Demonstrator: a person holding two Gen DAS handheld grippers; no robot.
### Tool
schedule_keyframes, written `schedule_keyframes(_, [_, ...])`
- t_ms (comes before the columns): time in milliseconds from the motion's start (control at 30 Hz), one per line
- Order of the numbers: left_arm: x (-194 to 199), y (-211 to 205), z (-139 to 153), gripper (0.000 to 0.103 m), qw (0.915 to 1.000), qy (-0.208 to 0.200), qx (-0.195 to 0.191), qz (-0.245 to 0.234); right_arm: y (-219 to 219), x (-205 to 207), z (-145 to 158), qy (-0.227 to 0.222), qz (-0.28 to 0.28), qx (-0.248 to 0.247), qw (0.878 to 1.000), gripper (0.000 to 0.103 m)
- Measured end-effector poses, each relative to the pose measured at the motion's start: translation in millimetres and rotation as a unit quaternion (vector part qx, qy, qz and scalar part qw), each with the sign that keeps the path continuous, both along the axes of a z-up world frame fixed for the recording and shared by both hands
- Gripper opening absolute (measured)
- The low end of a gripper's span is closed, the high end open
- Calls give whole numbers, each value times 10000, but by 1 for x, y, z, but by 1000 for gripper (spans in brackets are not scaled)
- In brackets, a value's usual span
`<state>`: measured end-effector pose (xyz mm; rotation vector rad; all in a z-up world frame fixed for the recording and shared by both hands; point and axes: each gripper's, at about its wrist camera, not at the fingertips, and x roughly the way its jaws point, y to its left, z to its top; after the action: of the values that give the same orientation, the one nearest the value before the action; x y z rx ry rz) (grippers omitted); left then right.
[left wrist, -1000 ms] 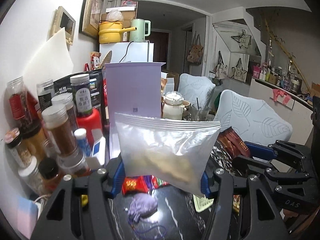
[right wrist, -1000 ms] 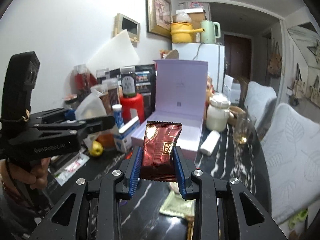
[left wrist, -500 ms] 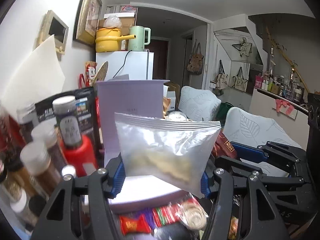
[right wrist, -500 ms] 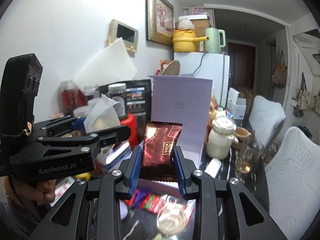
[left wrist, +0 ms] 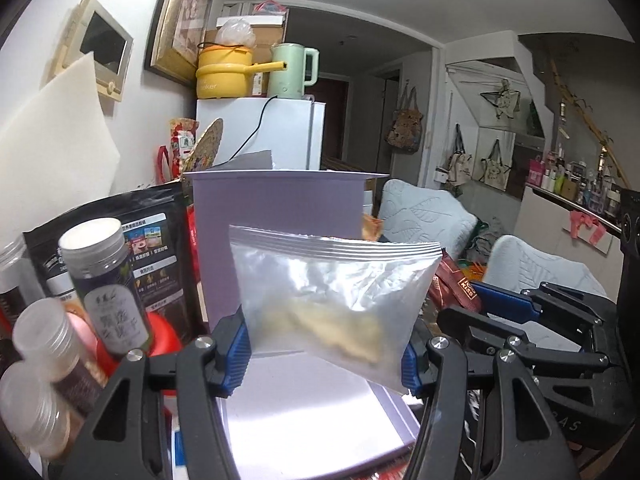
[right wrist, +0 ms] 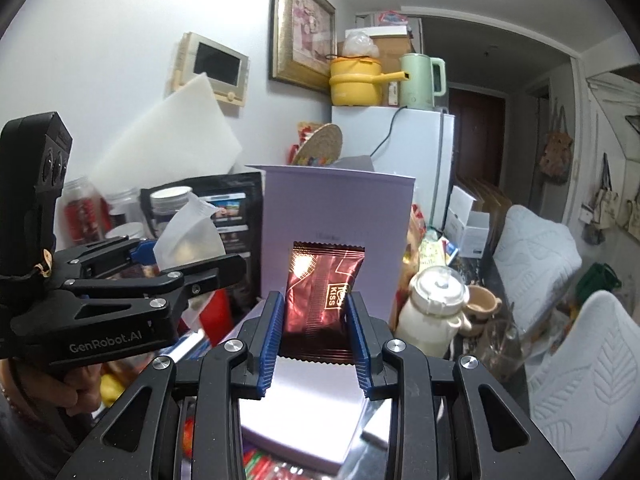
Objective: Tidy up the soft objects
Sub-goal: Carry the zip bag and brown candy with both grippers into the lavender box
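Note:
My left gripper [left wrist: 326,354] is shut on a clear zip bag [left wrist: 332,292] with pale yellowish contents, held upright over the tray of an open lilac box [left wrist: 304,412]. My right gripper [right wrist: 316,340] is shut on a dark red foil snack packet [right wrist: 320,300], held upright over the same box [right wrist: 308,416], whose lid [right wrist: 336,216] stands up behind. The left gripper and its bag [right wrist: 188,240] show at the left of the right wrist view. The right gripper's packet [left wrist: 456,284] shows at the right of the left wrist view.
Spice jars [left wrist: 104,284], a red canister [left wrist: 160,336] and a black pouch [left wrist: 132,240] crowd the left. A cream pot [right wrist: 432,312], a cup [right wrist: 480,304] and a glass [right wrist: 500,344] stand right of the box. Candy wrappers [right wrist: 260,464] lie in front. White chairs [right wrist: 580,360] stand right.
Both grippers moved forward with their loads, from above the dark table with candies to over the lilac box tray. The box now looms larger in both views.

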<state>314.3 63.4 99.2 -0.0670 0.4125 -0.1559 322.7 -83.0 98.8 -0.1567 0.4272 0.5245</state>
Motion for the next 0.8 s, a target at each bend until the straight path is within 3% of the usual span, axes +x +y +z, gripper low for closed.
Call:
schedule_keyframes(267, [47, 12, -24, 59, 9994, 256, 106, 197, 16, 52, -24, 239, 1, -155, 9996, 32])
schedule_keyframes(800, [118, 25, -90, 59, 9868, 1499, 332, 507, 40, 124, -74, 1025, 3, -582, 9930, 32])
